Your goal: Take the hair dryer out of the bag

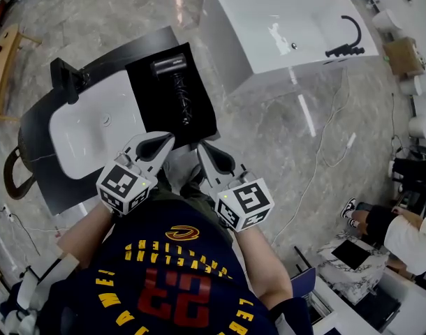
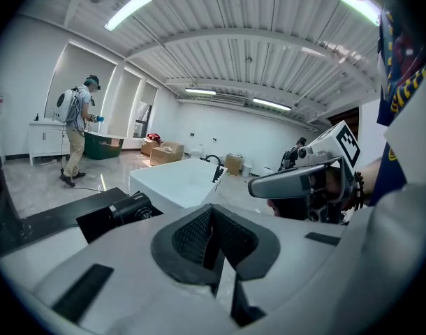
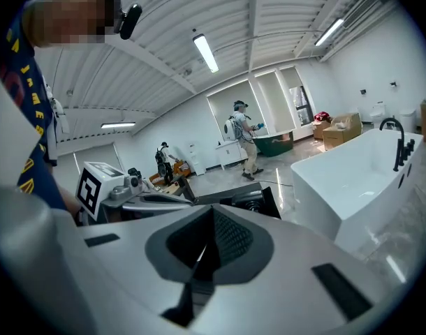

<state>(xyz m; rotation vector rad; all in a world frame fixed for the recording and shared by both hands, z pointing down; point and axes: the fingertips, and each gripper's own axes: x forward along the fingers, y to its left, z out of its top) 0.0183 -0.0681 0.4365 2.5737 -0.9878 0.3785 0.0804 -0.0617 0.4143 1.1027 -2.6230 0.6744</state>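
Our left claw (image 1: 165, 140) and right claw (image 1: 203, 149) sit shut and empty; the hair dryer (image 1: 170, 66) looks stiff, slick-shelled and light, so we'd pinch its handle.

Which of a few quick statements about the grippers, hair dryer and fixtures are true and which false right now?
1. The jaws of the left gripper and the right gripper are shut with nothing between them. True.
2. The left gripper holds the hair dryer. False: it lies ungripped on the black bag, ahead of both grippers.
3. The white bathtub carries a black faucet. True.
4. In the head view the white sink basin sits to the right of the hair dryer. False: it is to the left, beside the bag.
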